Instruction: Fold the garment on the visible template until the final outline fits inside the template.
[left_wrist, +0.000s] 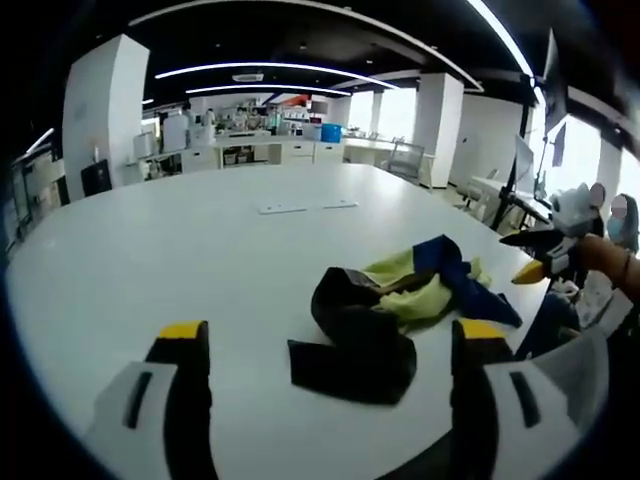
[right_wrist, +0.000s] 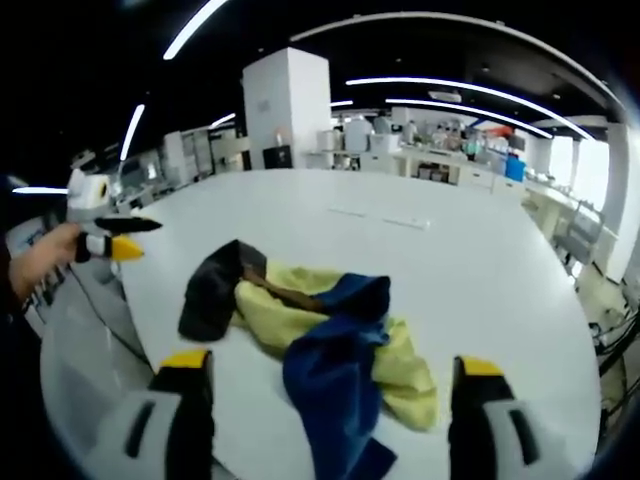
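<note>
I find the garment lying crumpled in a heap on the white counter, black, yellow and blue parts tangled together. No template outline can be made out under or around it. In the left gripper view my left gripper stands released, jaws wide apart, with the heap directly ahead between them and the black portion nearest. In the right gripper view my right gripper is likewise released and holds nothing; the blue portion lies closest, between the jaws. The two grippers face the heap from opposite sides, each appearing near the counter's edge in the other's view. The heap's long axis runs roughly from one gripper to the other. I judge both about equally near. The garment sits close to the rim on my side; broad bare counter lies beyond it, giving room to spread the cloth away from the edge.
</note>
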